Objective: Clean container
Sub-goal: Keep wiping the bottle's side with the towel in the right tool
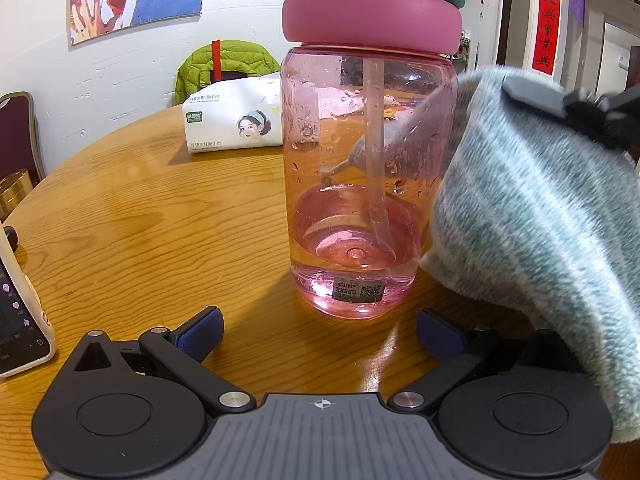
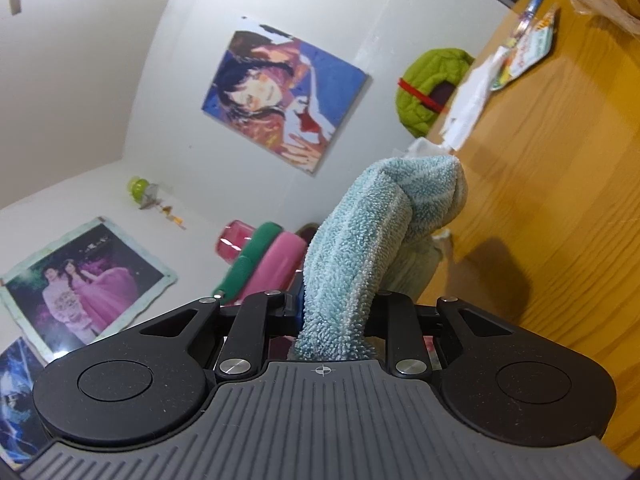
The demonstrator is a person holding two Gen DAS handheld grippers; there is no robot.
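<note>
A clear pink bottle (image 1: 368,184) with a pink lid (image 1: 372,12) and an inner straw stands upright on the round wooden table (image 1: 140,220). Droplets cling to its wall. My left gripper (image 1: 320,328) is open just in front of the bottle's base, one blue pad on each side and neither touching it. A blue-grey fluffy cloth (image 1: 532,216) presses against the bottle's right side. In the right wrist view my right gripper (image 2: 336,304) is shut on the cloth (image 2: 372,232), and the pink lid (image 2: 280,260) shows just beyond it to the left.
A white tissue pack (image 1: 236,120) lies behind the bottle, with a green jacket (image 1: 228,64) on a chair past it. A phone-like device (image 1: 20,320) stands at the table's left edge, near a gold tin (image 1: 14,192). Papers (image 2: 520,56) lie across the table.
</note>
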